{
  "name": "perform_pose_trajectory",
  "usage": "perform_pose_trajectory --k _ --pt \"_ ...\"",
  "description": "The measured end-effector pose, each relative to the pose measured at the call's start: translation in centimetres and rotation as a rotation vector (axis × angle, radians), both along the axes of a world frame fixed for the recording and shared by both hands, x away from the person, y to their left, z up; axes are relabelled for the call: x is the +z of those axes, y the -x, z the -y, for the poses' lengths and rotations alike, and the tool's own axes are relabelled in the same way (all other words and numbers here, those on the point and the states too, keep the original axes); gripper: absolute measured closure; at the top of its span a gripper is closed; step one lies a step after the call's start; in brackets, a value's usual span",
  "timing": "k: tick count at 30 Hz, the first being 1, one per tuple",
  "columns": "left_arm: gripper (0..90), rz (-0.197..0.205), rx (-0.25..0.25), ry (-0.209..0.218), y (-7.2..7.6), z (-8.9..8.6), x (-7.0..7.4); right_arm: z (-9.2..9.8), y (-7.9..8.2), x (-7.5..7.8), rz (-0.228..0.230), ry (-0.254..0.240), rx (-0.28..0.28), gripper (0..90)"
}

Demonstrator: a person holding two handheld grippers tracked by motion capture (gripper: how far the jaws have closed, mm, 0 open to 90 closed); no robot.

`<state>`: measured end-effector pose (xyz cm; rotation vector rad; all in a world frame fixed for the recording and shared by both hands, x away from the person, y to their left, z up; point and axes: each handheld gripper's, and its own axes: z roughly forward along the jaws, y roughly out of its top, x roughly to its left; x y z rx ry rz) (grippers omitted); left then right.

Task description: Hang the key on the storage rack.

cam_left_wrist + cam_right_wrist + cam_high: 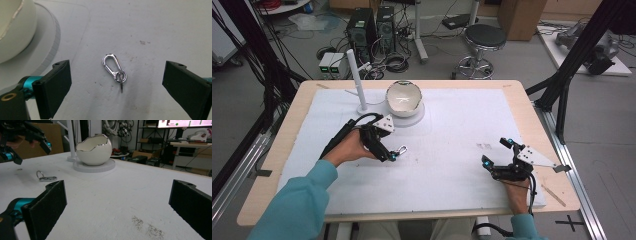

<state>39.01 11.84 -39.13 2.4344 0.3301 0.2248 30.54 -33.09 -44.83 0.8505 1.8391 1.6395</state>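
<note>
A small silver carabiner clip with a key ring (401,150) lies flat on the white mat. My left gripper (388,150) hangs just above it, pointing down, open. In the left gripper view the clip (114,68) lies between the two black jaws, which stand wide on either side and clear of it. My right gripper (497,151) rests low near the mat's right front, open with nothing between its jaws. From the right gripper view the clip (46,178) lies at the far left under the left gripper (30,151).
A white egg-shaped bowl with a silver rim (403,98) sits on a round white base (414,119) at the back of the mat. A white post on a stand (355,75) rises to its left. The wooden table edge (532,115) borders the mat.
</note>
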Motion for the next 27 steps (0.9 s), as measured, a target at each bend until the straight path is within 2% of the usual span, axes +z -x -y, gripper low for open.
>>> perform_pose_trajectory --k 5,8,12,19,21,22,27 --pt "11.4 -0.021 0.007 -0.025 -0.2 0.4 -0.8 0.0 0.0 0.0 -0.002 -0.002 0.0 0.6" --pt "15.5 -0.041 0.007 -0.058 -0.5 0.4 -1.1 0.0 0.0 0.0 -0.002 -0.003 -0.001 0.6" --pt "21.1 -0.061 0.007 -0.08 -0.7 0.5 -1.5 0.0 0.0 0.0 -0.003 -0.005 0.0 0.6" --pt "33.9 -0.091 -0.002 -0.092 -0.8 0.5 -1.7 0.0 0.1 0.0 -0.007 -0.008 -0.002 0.6" --pt "35.1 -0.089 -0.008 -0.098 -0.8 0.5 -1.7 0.0 0.1 0.0 -0.007 -0.007 -0.002 0.6" --pt "39.0 -0.09 -0.011 -0.098 -0.8 0.5 -1.7 0.0 0.1 0.0 -0.008 -0.008 -0.001 0.6" --pt "47.5 -0.104 -0.018 -0.099 -0.8 0.5 -1.7 0.0 0.1 0.0 -0.008 -0.008 -0.002 0.6"
